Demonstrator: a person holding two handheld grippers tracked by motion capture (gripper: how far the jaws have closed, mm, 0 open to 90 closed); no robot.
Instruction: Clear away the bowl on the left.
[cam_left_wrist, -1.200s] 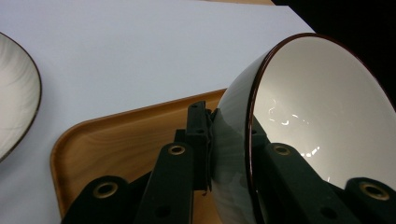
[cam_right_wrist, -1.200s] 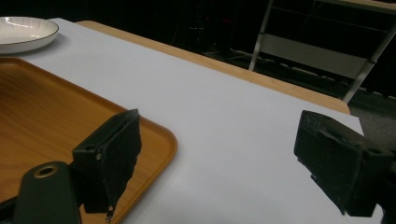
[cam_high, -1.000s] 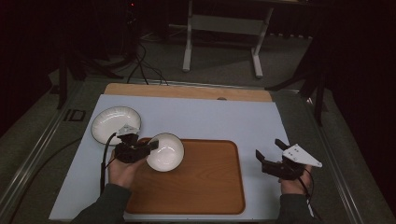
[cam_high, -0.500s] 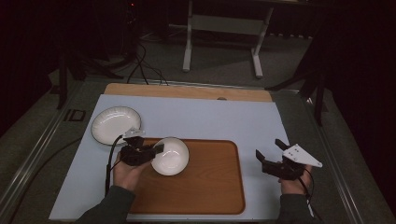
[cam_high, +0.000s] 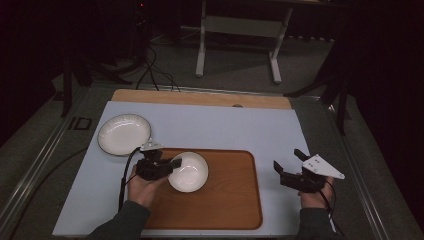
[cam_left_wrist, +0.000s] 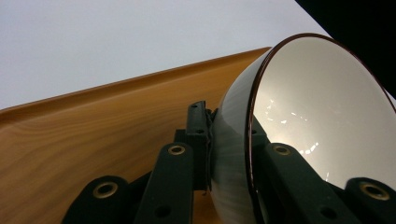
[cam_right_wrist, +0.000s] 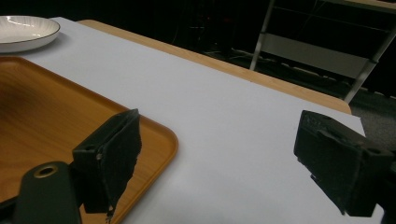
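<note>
Two jaws of your left gripper (cam_high: 167, 166) pinch the white bowl (cam_high: 189, 171) by its rim, over the left half of the wooden tray (cam_high: 225, 200). Your right gripper (cam_high: 290, 167) hovers wide open and empty over the bench (cam_high: 225, 127), right of the tray.

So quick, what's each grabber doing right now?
Left gripper: shut on the rim of the white bowl, over the wooden tray.
Right gripper: open, holding nothing.

Black tongs (cam_high: 172, 165) with brass-ringed screw holes, trailing black cable, dark grey sleeves.
</note>
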